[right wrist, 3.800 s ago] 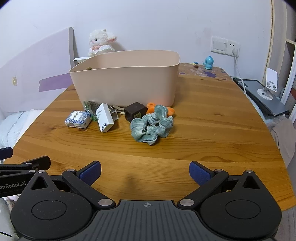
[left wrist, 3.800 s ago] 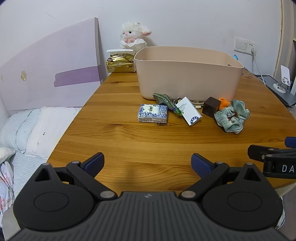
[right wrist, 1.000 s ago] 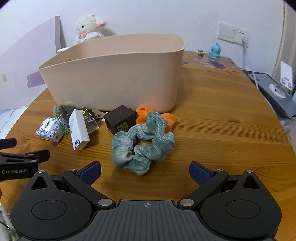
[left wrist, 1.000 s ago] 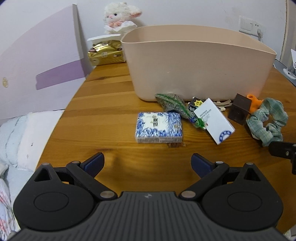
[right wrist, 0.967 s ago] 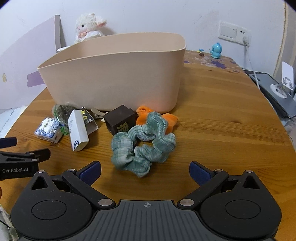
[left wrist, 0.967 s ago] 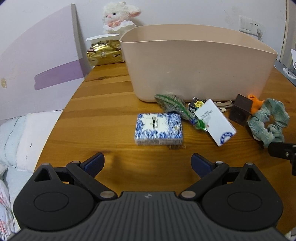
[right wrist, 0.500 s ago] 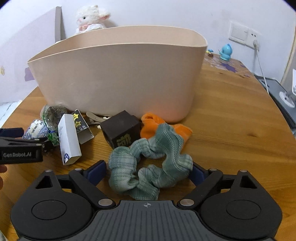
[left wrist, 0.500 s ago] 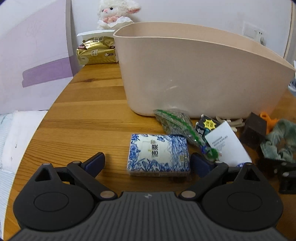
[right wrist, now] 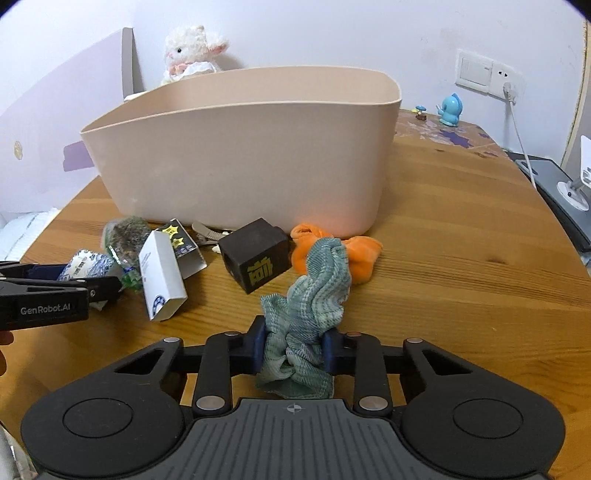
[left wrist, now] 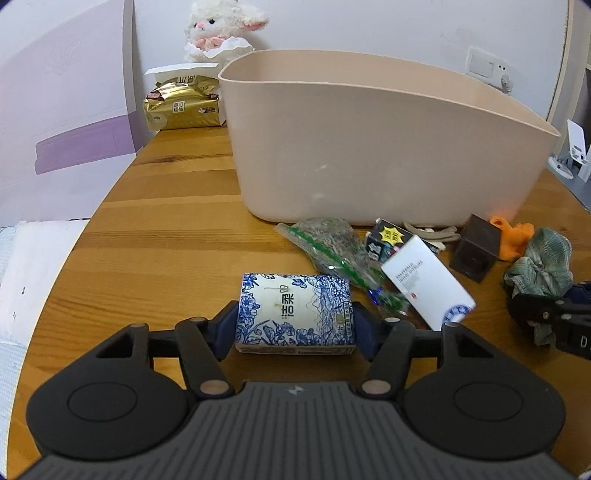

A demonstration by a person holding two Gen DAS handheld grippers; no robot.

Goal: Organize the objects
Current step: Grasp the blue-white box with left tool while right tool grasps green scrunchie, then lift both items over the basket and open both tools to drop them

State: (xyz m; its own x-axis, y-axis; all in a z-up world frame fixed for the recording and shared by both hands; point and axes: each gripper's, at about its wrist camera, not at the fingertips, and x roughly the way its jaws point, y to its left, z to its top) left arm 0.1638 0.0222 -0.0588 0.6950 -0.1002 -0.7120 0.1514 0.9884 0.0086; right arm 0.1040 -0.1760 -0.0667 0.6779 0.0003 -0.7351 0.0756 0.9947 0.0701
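A beige tub [left wrist: 373,147] [right wrist: 240,155] stands on the wooden table. In front of it lie a green plastic bag [left wrist: 332,243], a white carton [left wrist: 428,288] [right wrist: 160,277], a dark brown cube [left wrist: 476,249] [right wrist: 256,254] and an orange cloth [right wrist: 354,254]. My left gripper [left wrist: 295,325] is shut on the blue-and-white tissue pack [left wrist: 295,314], its pads pressing both ends. My right gripper [right wrist: 295,350] is shut on the green plaid scrunchie [right wrist: 310,306], which bunches up between the pads.
A gold tissue pack [left wrist: 183,105] and a plush lamb [left wrist: 218,29] sit at the table's back left. A blue figurine [right wrist: 450,109] and a wall socket with cable [right wrist: 509,88] are at the back right. A grey device [right wrist: 561,199] lies at the right edge.
Both grippers went forward and down to the objects, then shut: the left on the tissue pack, the right on the scrunchie. Half a second ago both stood open around them.
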